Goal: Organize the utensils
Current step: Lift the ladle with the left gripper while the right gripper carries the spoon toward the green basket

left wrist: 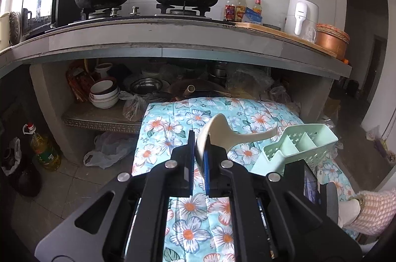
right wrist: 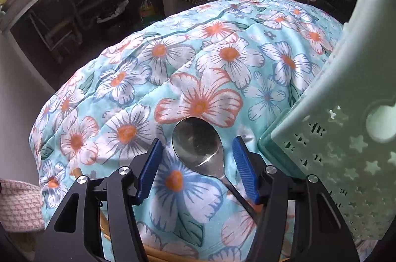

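My left gripper (left wrist: pixel 198 145) is shut on the bowl of a cream plastic ladle (left wrist: pixel 222 135), held above the floral cloth (left wrist: pixel 168 133) with its handle pointing right toward the mint green utensil caddy (left wrist: pixel 299 148). The caddy has several empty compartments. In the right wrist view my right gripper (right wrist: pixel 198 150) is open, its blue pads either side of a metal spoon (right wrist: pixel 195 143) lying bowl-up on the cloth (right wrist: pixel 198 64). The caddy (right wrist: pixel 346 138) stands close on its right. Wooden chopsticks (right wrist: pixel 104 227) show partly under the gripper.
A counter (left wrist: pixel 173 39) with a stove, black pots, bottles and a white kettle runs across the back. Bowls and pans fill the shelf below. An oil bottle (left wrist: pixel 44 150) and bags stand on the floor at left.
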